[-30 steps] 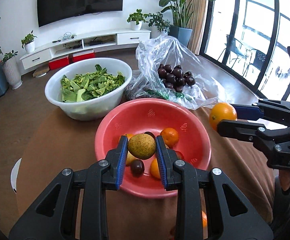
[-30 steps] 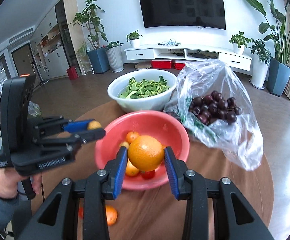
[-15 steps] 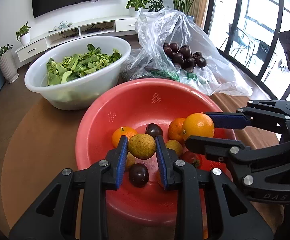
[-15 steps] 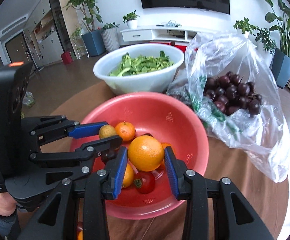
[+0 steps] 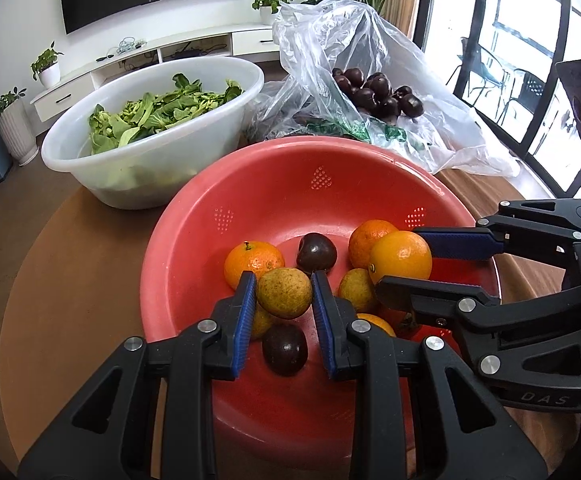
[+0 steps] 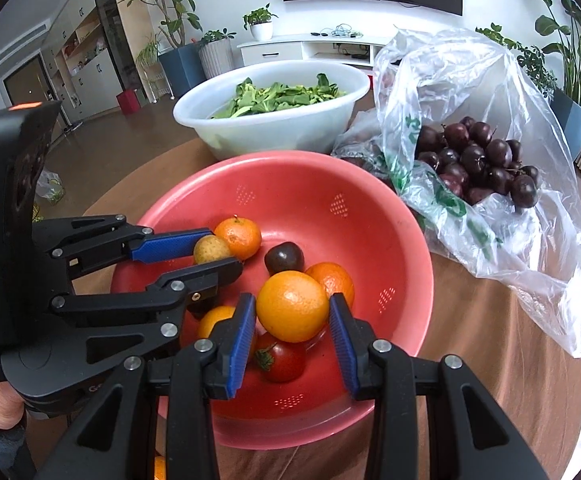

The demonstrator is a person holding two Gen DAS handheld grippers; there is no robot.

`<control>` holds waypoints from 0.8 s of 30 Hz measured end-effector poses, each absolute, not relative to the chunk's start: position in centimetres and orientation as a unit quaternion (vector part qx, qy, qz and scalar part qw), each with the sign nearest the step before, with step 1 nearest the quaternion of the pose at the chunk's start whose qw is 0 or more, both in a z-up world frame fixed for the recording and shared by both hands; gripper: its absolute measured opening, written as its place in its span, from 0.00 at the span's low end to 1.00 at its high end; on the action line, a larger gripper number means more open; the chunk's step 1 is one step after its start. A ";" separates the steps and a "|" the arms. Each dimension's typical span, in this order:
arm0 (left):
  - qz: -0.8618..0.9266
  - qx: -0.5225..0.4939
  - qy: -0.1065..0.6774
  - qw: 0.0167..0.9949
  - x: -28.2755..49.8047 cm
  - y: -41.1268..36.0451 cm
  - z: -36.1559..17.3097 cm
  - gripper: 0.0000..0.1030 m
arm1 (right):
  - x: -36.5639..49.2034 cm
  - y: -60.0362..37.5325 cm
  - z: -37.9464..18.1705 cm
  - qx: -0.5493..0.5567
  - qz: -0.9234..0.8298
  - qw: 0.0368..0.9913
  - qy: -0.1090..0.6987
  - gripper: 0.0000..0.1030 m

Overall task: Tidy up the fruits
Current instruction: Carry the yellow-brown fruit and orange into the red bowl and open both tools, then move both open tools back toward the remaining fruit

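A red colander bowl [image 5: 274, 184] [image 6: 370, 216] on the round brown table holds several oranges, dark plums, yellow-green fruits and a tomato [image 6: 282, 360]. My left gripper [image 5: 284, 300] [image 6: 210, 250] is shut on a yellow-green fruit [image 5: 284, 293] [image 6: 211, 249] and holds it low inside the bowl on the left. My right gripper [image 6: 292, 312] [image 5: 400, 260] is shut on a large orange [image 6: 292, 306] [image 5: 400, 258] and holds it low inside the bowl on the right, just above the other fruit.
A white basin of leafy greens [image 5: 150, 140] [image 6: 270, 120] stands behind the bowl. A clear plastic bag of dark plums [image 5: 374, 92] [image 6: 478, 160] lies at the back right. An orange [image 6: 158, 468] lies on the table near the front edge.
Both grippers have moved forward and down into the red bowl with their fruits still held. The bowl looks larger and closer in both views.
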State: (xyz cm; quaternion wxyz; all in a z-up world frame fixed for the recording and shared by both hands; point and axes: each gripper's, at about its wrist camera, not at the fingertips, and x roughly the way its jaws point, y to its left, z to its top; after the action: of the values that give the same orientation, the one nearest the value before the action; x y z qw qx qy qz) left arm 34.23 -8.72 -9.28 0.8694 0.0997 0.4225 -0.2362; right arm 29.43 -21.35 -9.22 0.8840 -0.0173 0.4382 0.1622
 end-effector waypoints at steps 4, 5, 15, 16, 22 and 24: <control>-0.234 0.107 0.423 0.869 34.2 -8.8 -9.3 0.26 | 29.4 -21.4 -9.2 -0.019 0.162 0.884 0.439 0.40; -0.234 0.110 0.424 0.868 34.2 -8.9 -9.3 0.26 | 29.4 -21.3 -9.2 -0.021 0.161 0.883 0.439 0.40; -0.211 0.116 0.406 0.882 33.2 -8.3 -8.3 0.59 | 28.8 -22.1 -8.5 -0.022 0.149 0.887 0.436 0.40; -0.210 0.113 0.404 0.883 33.0 -8.1 -8.1 0.60 | 28.7 -22.0 -8.4 -0.023 0.148 0.887 0.436 0.40; -0.203 0.101 0.394 0.891 31.4 -7.0 -6.8 0.67 | 27.8 -22.5 -7.6 -0.013 0.147 0.894 0.423 0.55; -0.206 0.093 0.387 0.894 30.5 -6.5 -6.2 0.75 | 27.4 -22.8 -7.2 -0.011 0.144 0.897 0.418 0.55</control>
State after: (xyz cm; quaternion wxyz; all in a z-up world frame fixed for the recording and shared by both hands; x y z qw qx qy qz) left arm 30.52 -6.48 -6.21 0.8940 0.0934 0.3871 -0.2055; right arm 27.39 -22.76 -7.23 0.8967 -0.0108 0.4183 0.1440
